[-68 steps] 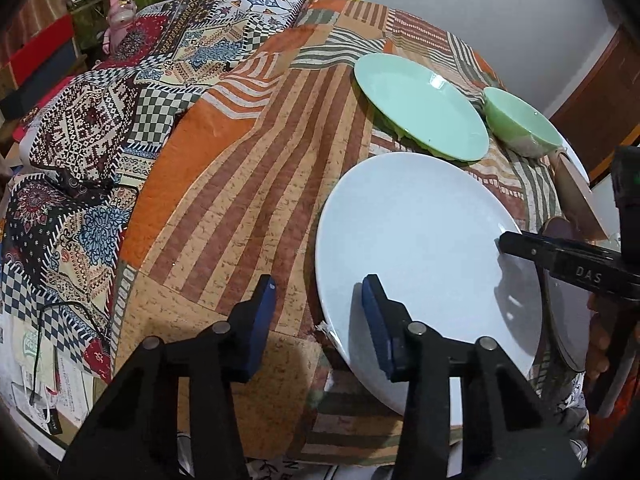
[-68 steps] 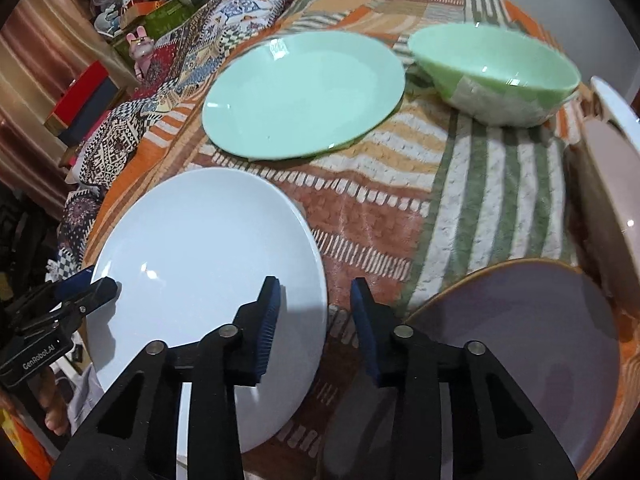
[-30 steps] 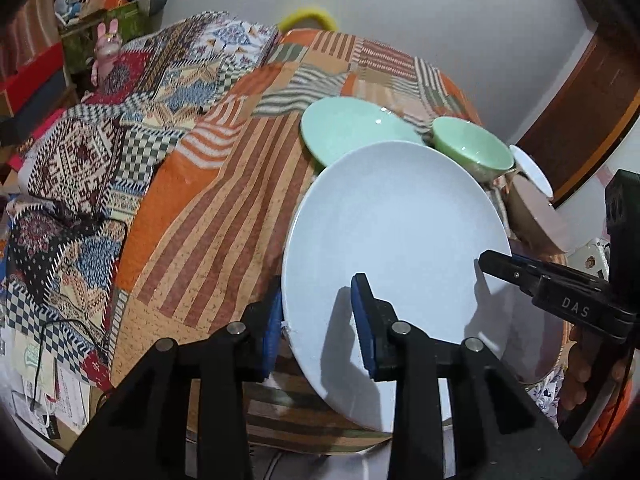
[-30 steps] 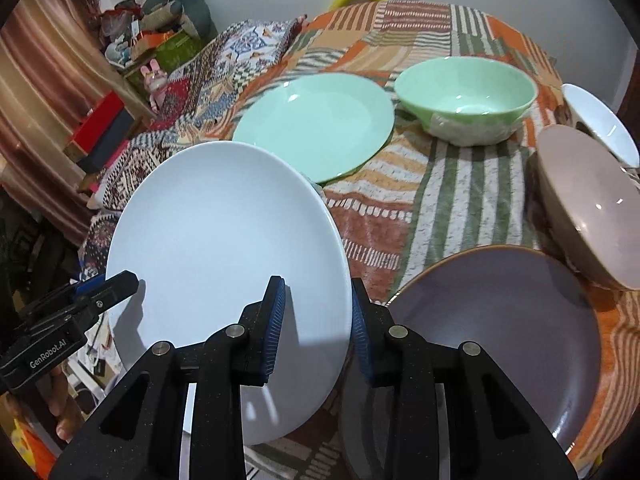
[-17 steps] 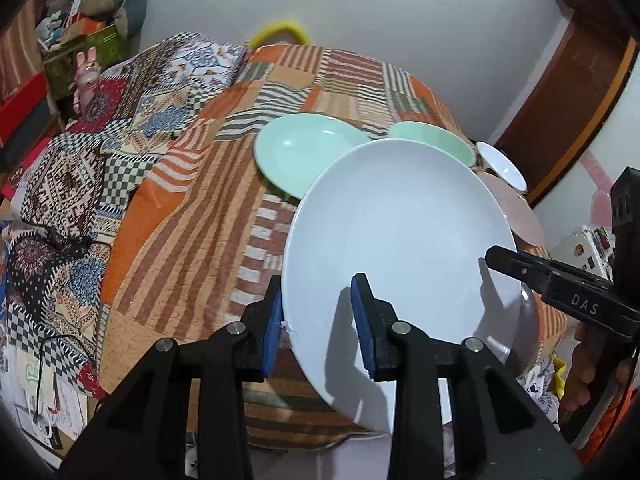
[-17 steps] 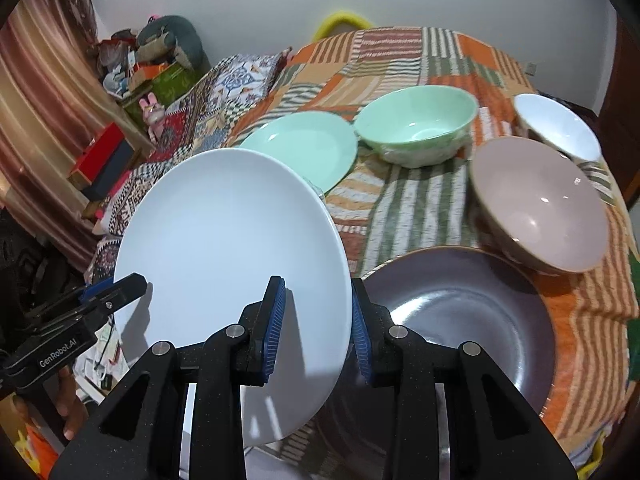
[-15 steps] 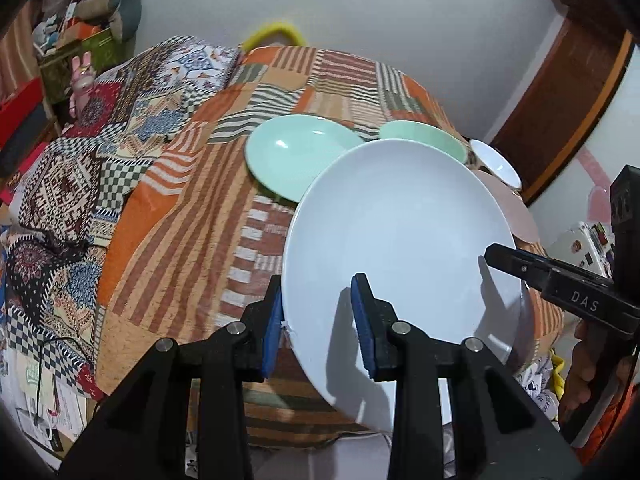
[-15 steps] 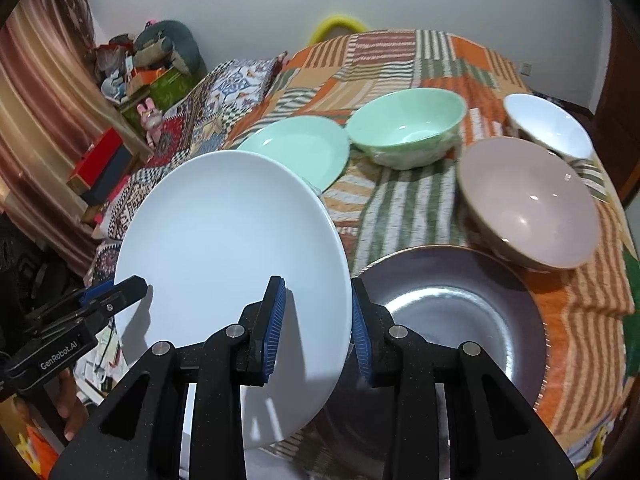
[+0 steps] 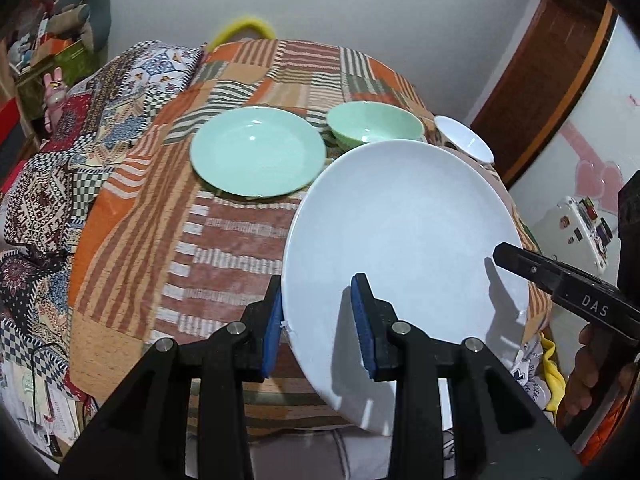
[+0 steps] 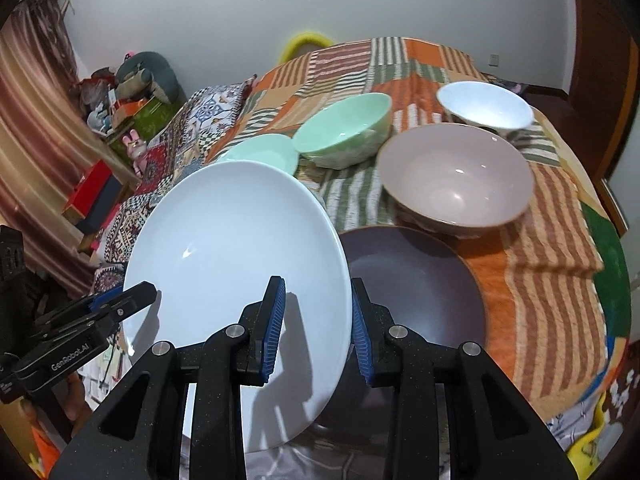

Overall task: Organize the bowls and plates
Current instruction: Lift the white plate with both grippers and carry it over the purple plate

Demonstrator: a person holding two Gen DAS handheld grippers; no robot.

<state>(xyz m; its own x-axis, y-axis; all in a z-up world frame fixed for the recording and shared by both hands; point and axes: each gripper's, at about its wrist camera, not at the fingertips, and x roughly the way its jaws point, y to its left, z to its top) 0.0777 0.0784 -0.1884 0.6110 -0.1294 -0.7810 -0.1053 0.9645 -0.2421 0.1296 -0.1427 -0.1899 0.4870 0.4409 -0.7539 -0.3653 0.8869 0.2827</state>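
Observation:
A large white plate (image 9: pixel 404 216) (image 10: pixel 240 248) hangs tilted above the patchwork-covered table (image 9: pixel 224 224), held on opposite rims by both grippers. My left gripper (image 9: pixel 318 316) is shut on its left rim, and my right gripper (image 10: pixel 316 312) is shut on its right rim. Under the plate's right side lies a dark purple plate (image 10: pixel 416 292). Farther back sit a mint green plate (image 9: pixel 256 150) (image 10: pixel 262 152), a mint green bowl (image 9: pixel 374 122) (image 10: pixel 344 130), a pinkish bowl (image 10: pixel 456 176) and a small white bowl (image 9: pixel 464 142) (image 10: pixel 484 108).
A patterned quilt (image 9: pixel 60 168) drapes off the table's left side. Boxes and soft toys (image 10: pixel 128 92) are piled at the far left by a curtain. A wooden door (image 9: pixel 548 72) stands at the right. A hand (image 9: pixel 592 376) grips the right tool.
Both grippers closed on the white plate's rims and lifted it off the cloth. Since then it has been carried to the right, now partly over the dark purple plate.

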